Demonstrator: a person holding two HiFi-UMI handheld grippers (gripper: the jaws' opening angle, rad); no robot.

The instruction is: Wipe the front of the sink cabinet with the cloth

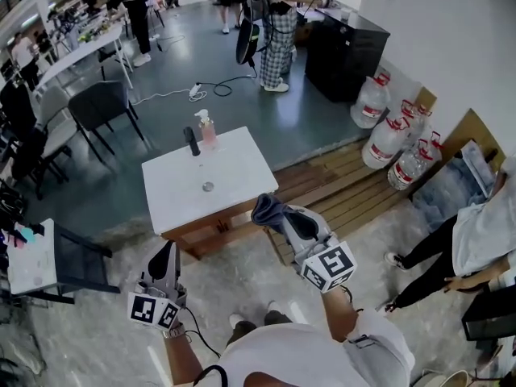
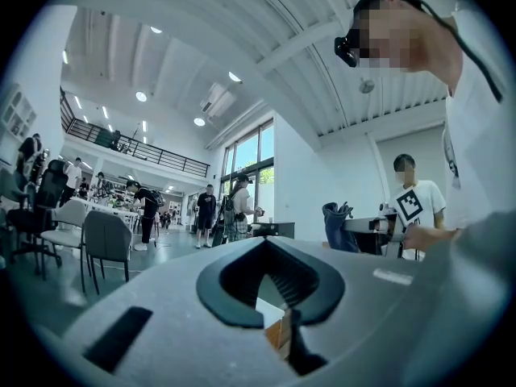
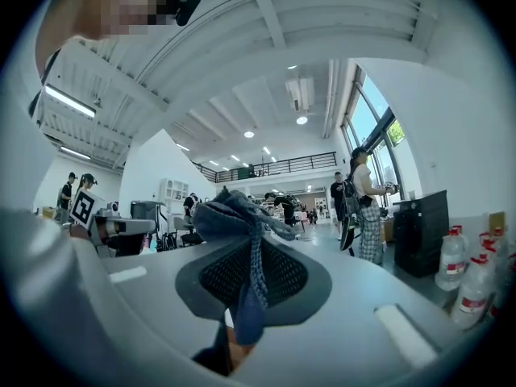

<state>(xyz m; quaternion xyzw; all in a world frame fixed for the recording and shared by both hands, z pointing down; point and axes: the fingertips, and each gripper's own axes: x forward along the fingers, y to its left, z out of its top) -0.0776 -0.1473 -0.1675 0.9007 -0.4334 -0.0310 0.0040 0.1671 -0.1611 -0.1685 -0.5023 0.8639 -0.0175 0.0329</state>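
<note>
Head view finding: cloth aloft, cabinet front not yet wiped

Right gripper (image 1: 284, 220) clamps the bunched cloth (image 1: 266, 208), near the sink cabinet (image 1: 234, 176) but apart from it. Left gripper (image 1: 168, 252) has its jaws together, empty. Judged risks: only a fold is pinched, so dragging across the wooden front may pull the cloth free; the wad may wipe a narrow strip.

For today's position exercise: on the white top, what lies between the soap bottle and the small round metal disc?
Nothing. The head view shows bare white top between soap bottle and metal disc; the black object stands beside the bottle.
</note>
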